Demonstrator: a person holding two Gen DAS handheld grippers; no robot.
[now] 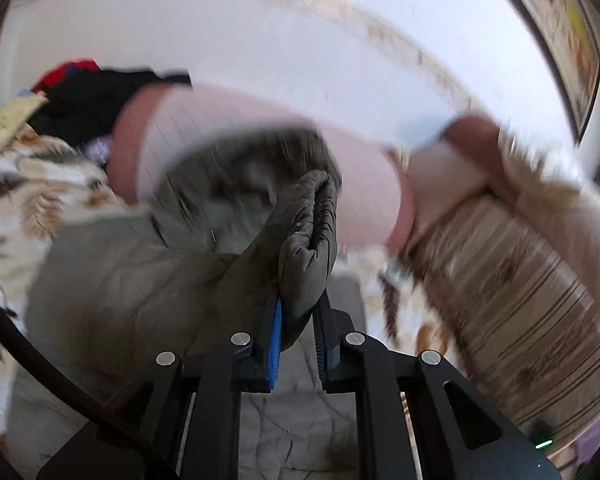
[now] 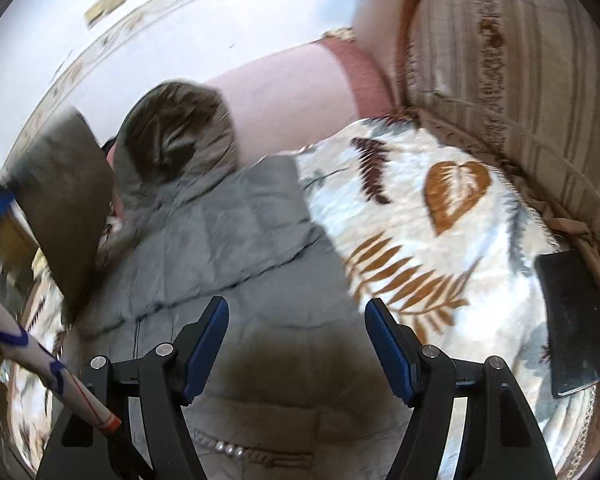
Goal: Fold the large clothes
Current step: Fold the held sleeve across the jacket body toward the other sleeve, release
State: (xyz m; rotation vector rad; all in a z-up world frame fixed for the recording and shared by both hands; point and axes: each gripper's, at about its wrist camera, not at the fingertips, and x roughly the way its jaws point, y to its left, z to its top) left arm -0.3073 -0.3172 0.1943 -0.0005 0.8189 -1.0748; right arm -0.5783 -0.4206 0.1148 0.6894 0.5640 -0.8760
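A grey-olive padded hooded jacket (image 2: pixel 240 240) lies on a leaf-patterned blanket (image 2: pixel 440 208). My left gripper (image 1: pixel 298 312) is shut on a bunched sleeve of the jacket (image 1: pixel 306 240) and holds it raised; the sleeve also shows at the left of the right wrist view (image 2: pixel 64 200). The jacket's hood (image 2: pixel 176 136) lies open toward the wall. My right gripper (image 2: pixel 296 312) is open and empty, hovering over the jacket's body.
A pink headboard (image 2: pixel 284 92) and a striped beige cushion (image 2: pixel 520 80) stand behind the blanket. A dark phone (image 2: pixel 568 320) lies on the blanket at the right. A pile of dark and red clothes (image 1: pixel 84 92) sits at the far left.
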